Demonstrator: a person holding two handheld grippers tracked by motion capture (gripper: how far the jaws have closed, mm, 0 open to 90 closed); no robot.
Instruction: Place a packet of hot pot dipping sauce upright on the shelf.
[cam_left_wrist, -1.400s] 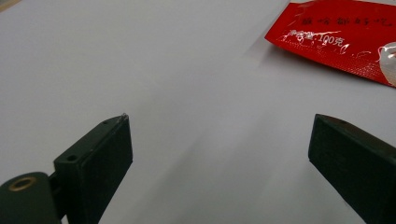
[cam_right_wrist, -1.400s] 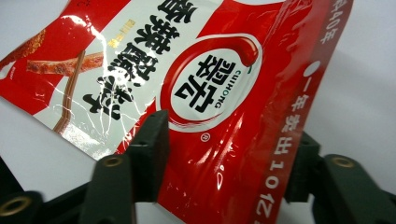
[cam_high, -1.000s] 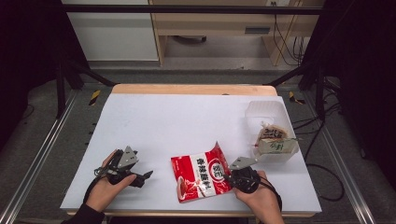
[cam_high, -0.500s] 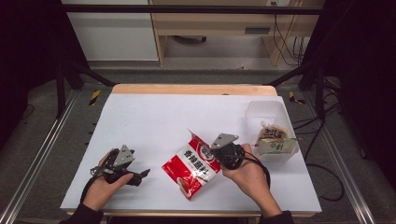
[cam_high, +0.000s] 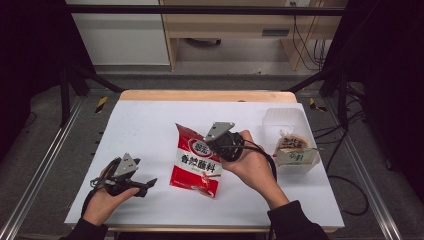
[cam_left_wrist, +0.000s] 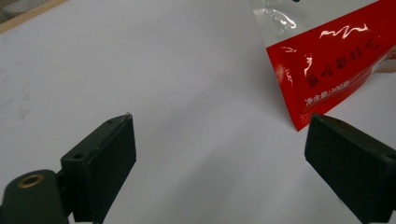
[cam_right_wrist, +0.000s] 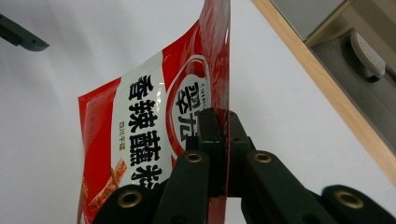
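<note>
A red and white snack packet (cam_high: 196, 160) with black characters hangs above the white table, its top edge pinched by my right gripper (cam_high: 218, 141). In the right gripper view the two black jaws are pressed together on the packet's (cam_right_wrist: 154, 140) edge, my right gripper (cam_right_wrist: 223, 123) shut on it. My left gripper (cam_high: 148, 183) rests low near the table's front left, held by a hand, open with nothing between its fingers. The left gripper view has its jaws wide apart, my left gripper (cam_left_wrist: 219, 140) over bare table, with the packet's lower corner (cam_left_wrist: 322, 65) beyond the right jaw.
A clear plastic tub (cam_high: 289, 122) stands at the right of the table with a brown and white wrapped food pack (cam_high: 295, 150) in front of it. The table's (cam_high: 135, 125) wooden far edge (cam_high: 205, 95) borders a metal frame. Cables trail at the right.
My right gripper has lifted the packet off the table and carried it up and toward the middle, and the packet now hangs upright. The left gripper has barely moved.
</note>
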